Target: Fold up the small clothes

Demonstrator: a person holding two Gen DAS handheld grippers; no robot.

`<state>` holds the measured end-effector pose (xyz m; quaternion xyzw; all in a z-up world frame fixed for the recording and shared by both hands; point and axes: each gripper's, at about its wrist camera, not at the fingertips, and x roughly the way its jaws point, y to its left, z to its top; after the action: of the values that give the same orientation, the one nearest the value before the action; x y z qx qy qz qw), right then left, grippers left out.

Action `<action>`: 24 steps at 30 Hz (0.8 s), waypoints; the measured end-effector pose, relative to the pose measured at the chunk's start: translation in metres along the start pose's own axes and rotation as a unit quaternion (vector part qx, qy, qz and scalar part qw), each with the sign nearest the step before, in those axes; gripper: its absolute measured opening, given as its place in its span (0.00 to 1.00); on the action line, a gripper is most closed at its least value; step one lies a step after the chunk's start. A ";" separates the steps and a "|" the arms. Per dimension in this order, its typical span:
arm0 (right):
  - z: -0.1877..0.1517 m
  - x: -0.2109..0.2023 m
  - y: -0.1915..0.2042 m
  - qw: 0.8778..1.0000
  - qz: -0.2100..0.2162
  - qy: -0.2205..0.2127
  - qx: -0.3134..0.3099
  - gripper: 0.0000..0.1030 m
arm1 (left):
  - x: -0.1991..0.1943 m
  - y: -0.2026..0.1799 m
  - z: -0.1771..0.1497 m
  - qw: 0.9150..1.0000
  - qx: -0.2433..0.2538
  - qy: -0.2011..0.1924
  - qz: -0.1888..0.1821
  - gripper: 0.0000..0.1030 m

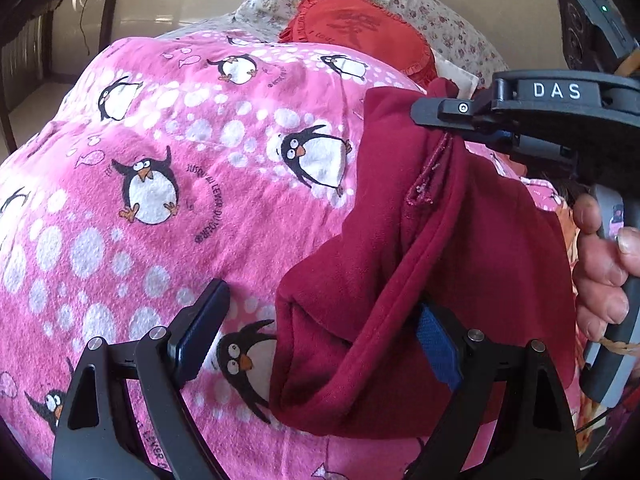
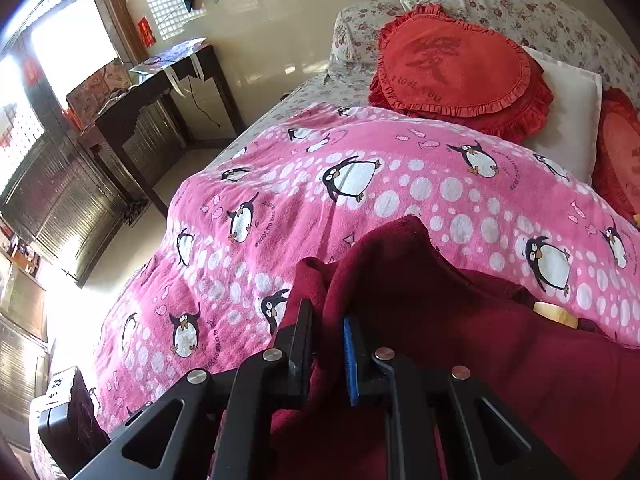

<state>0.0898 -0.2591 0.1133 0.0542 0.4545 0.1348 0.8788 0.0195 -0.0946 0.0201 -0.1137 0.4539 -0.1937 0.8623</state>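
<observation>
A dark red garment (image 1: 400,280) hangs bunched above the pink penguin blanket (image 1: 160,200). My left gripper (image 1: 320,340) is open; its right finger (image 1: 438,344) is against the garment's lower fold, its left finger (image 1: 200,328) is clear of it. My right gripper (image 1: 460,118) shows in the left wrist view, shut on the garment's top edge and holding it up. In the right wrist view, my right gripper (image 2: 328,344) pinches the red garment (image 2: 420,300) between its fingers.
The pink blanket (image 2: 320,200) covers a bed. A round red ruffled cushion (image 2: 460,68), a white pillow (image 2: 568,108) and floral pillows (image 2: 500,0) lie at the head. A dark wooden desk (image 2: 160,92) stands left of the bed. A black box (image 2: 68,412) sits at the lower left.
</observation>
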 end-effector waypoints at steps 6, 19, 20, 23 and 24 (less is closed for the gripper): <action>0.001 0.013 0.005 1.000 -0.010 0.016 -0.013 0.12 | 0.002 -0.003 -0.005 1.000 0.004 -0.003 0.007 0.86; 0.008 0.021 0.021 0.994 -0.101 0.030 -0.026 0.72 | -0.005 -0.002 -0.013 1.000 0.000 -0.011 0.001 0.86; 0.008 0.022 0.023 0.994 -0.102 0.035 -0.029 0.72 | -0.005 -0.001 -0.013 1.000 0.001 -0.012 0.003 0.86; 0.003 0.038 0.028 0.993 -0.096 0.065 -0.032 0.72 | -0.006 -0.001 -0.015 1.000 0.003 -0.014 0.006 0.86; 0.002 0.044 0.029 0.992 -0.098 0.070 -0.031 0.74 | -0.006 -0.002 -0.016 1.000 0.003 -0.015 0.007 0.86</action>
<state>0.1102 -0.2182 0.0860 -0.0273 0.5138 0.0652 0.8550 0.0031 -0.0942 0.0165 -0.1112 0.4410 -0.1873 0.8707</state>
